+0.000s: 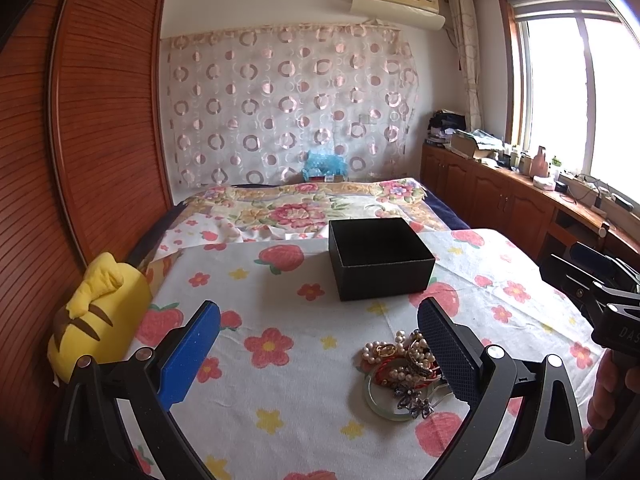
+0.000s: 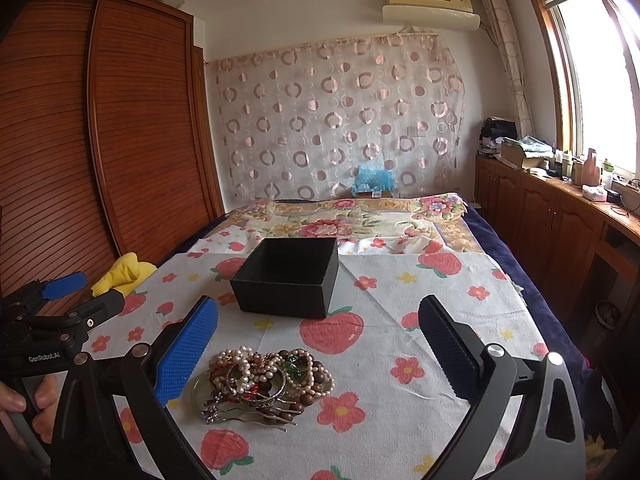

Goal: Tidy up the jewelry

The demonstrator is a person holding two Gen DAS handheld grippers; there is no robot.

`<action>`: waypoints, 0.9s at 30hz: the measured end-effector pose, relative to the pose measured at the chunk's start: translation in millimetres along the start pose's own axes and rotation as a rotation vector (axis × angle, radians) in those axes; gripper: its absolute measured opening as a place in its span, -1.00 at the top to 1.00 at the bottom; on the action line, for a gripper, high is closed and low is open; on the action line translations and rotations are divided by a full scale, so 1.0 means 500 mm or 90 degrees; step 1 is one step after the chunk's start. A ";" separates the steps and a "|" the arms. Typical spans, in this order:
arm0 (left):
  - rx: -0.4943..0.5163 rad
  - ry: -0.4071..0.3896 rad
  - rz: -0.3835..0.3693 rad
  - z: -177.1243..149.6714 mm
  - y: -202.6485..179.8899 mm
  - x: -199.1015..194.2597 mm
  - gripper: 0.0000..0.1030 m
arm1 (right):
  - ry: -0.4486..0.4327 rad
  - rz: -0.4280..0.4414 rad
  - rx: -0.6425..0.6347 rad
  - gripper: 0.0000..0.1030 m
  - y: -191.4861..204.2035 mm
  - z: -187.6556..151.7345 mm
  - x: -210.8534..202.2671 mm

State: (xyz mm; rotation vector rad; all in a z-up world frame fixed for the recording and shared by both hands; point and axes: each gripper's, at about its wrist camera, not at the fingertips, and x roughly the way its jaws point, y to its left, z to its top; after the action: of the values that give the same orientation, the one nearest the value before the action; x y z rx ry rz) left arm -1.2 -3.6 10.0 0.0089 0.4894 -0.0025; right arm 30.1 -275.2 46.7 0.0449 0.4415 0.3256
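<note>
A tangled heap of pearl strands, bangles and hairpins lies on the strawberry-print cloth of the bed, near the open black cardboard box. The left gripper and right gripper both gape wide, empty. Pinching one strand would likely drag its snarled neighbours along and spill them short of the box.

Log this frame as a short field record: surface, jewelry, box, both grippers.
surface: strawberry-and-flower print cloth spread over a bed
jewelry: tangled pile of pearl strands, wooden beads, bangles and a flower hairpin, on the cloth, untouched
box: black box, open top, no jewelry visible in the part that shows, beyond the pile
left gripper: open, holds nothing, pile beside its right finger
right gripper: open, holds nothing, pile near its left finger
other: yellow plush toy at the cloth's left edge
</note>
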 end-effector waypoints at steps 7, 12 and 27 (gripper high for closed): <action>0.001 -0.002 -0.001 0.017 -0.003 -0.003 -0.85 | -0.001 0.000 0.000 -0.95 0.001 0.000 -0.001; 0.001 -0.004 -0.001 0.028 -0.006 -0.008 -0.85 | -0.001 0.001 0.001 -0.95 0.001 0.000 -0.001; 0.001 -0.010 -0.003 0.033 -0.017 -0.022 -0.85 | -0.002 0.001 0.001 -0.95 0.001 0.001 -0.001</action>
State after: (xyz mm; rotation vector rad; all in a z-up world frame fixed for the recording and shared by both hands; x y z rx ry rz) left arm -3.1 -12.3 29.8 0.0101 0.4743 -0.0071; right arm 29.5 -274.8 47.5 0.0467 0.4381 0.3261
